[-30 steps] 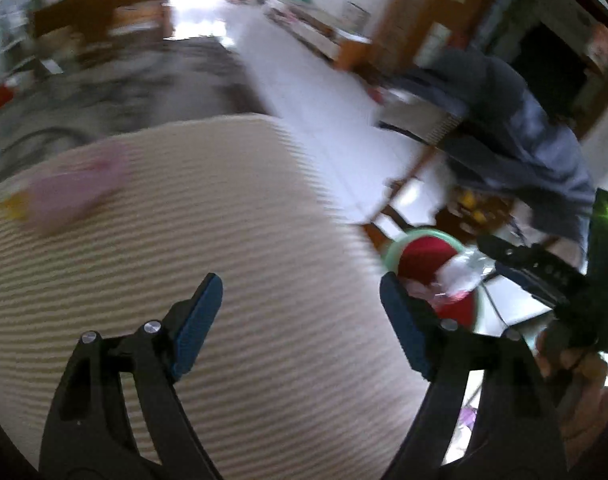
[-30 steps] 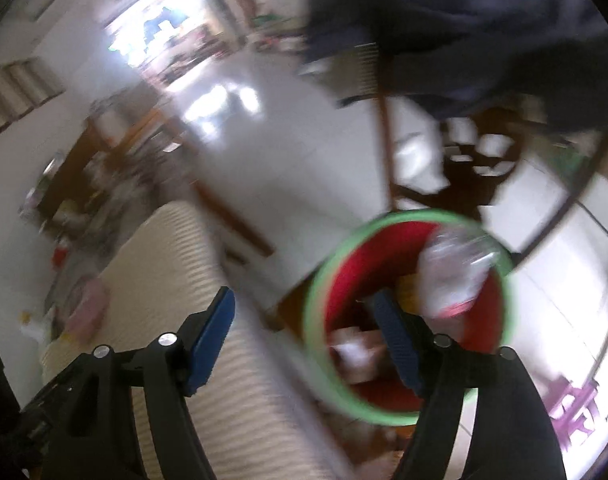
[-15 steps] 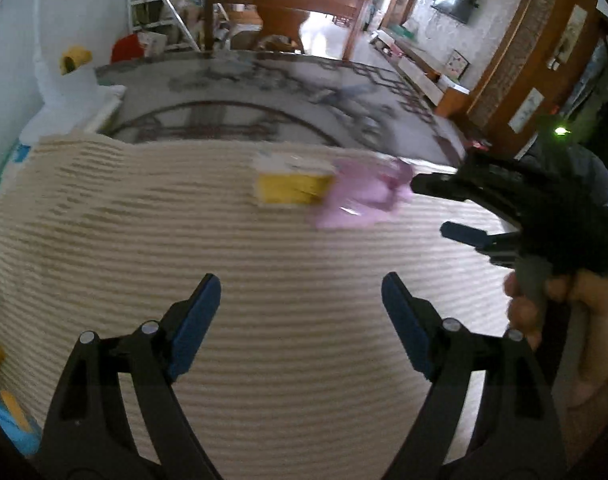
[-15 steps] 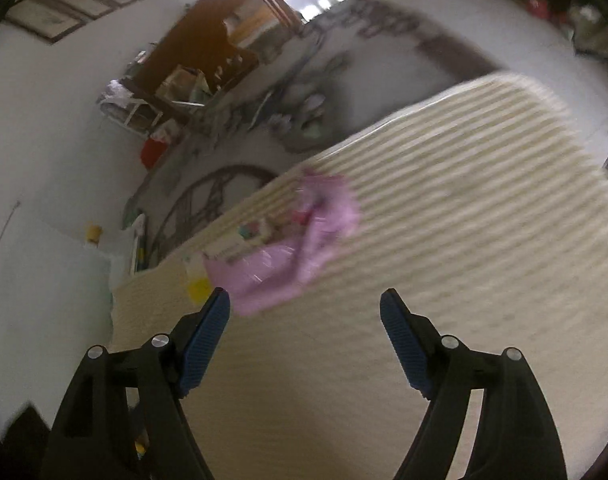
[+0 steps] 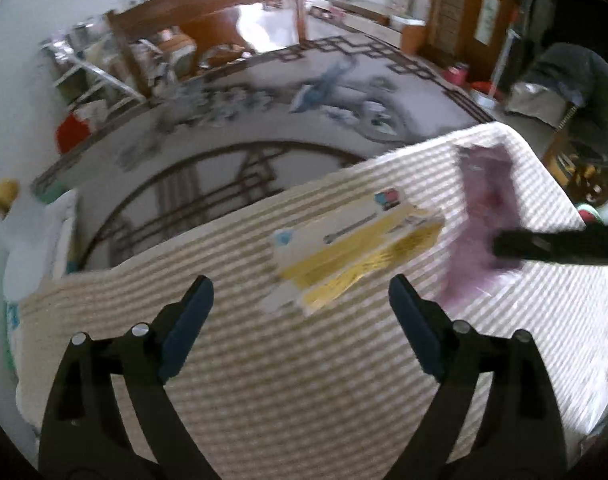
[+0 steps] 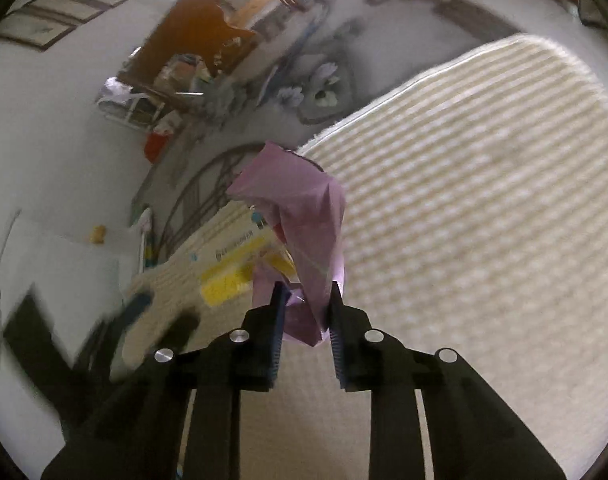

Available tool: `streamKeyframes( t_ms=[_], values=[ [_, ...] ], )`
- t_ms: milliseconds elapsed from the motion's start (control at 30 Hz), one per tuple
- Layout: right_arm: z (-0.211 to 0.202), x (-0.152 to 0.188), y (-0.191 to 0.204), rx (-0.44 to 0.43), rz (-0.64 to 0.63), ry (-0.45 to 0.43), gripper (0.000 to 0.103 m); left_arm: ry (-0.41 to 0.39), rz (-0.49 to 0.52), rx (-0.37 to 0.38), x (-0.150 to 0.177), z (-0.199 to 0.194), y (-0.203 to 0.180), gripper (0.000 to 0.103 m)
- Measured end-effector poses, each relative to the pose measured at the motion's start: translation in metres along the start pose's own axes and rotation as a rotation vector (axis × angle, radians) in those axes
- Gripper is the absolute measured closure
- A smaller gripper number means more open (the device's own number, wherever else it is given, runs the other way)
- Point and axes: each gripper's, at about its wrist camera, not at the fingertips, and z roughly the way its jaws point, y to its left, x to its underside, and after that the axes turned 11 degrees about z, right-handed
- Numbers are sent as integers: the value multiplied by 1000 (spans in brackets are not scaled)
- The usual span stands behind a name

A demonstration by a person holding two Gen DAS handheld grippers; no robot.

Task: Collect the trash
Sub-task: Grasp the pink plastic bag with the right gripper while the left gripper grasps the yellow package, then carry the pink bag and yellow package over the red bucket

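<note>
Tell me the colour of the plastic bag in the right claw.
Pale purple, a crumpled plastic bag pinched in the right claw; the right wrist view shows it best.

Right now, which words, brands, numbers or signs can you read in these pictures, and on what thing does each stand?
No text can be read.
White and yellow package: a line of dark print and small coloured logos, too blurred to read.
Pink plastic bag: no print shows.
Framed picture on the door: too small to read.
</note>
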Motion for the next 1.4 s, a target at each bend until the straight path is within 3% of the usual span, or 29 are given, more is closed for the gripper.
streamKeyframes(
  t_ms=[100, 233, 367, 433, 500, 767, 1067, 1400],
  values=[
    [-31, 22, -21, -2, -9, 1, 84, 38, 36, 56, -10, 19, -3, 15],
    [-65, 48, -55, -6, 64, -24, 84, 105, 120, 12, -20, 42, -20, 15],
    [-82, 66, -79, 2, 130, -61, 84, 146, 119, 7, -26, 61, -31, 16],
    [-86, 71, -85, -8, 161, -66, 84, 146, 99, 31, -26, 66, -33, 37],
    [-91, 74, -86, -12, 166, -79, 84, 145, 77, 2, -26, 60, -33, 52],
    [-112, 86, -78, -10, 94, -143, 83, -51, -55, 15, -10, -30, -41, 54],
    [-125, 93, -57, -7, -11, -201, 83, -221, -139, 74, 8, -127, -79, 53],
    [-154, 108, -57, -1, -67, -274, 83, -229, -174, 116, 20, -145, -110, 53]
  ],
)
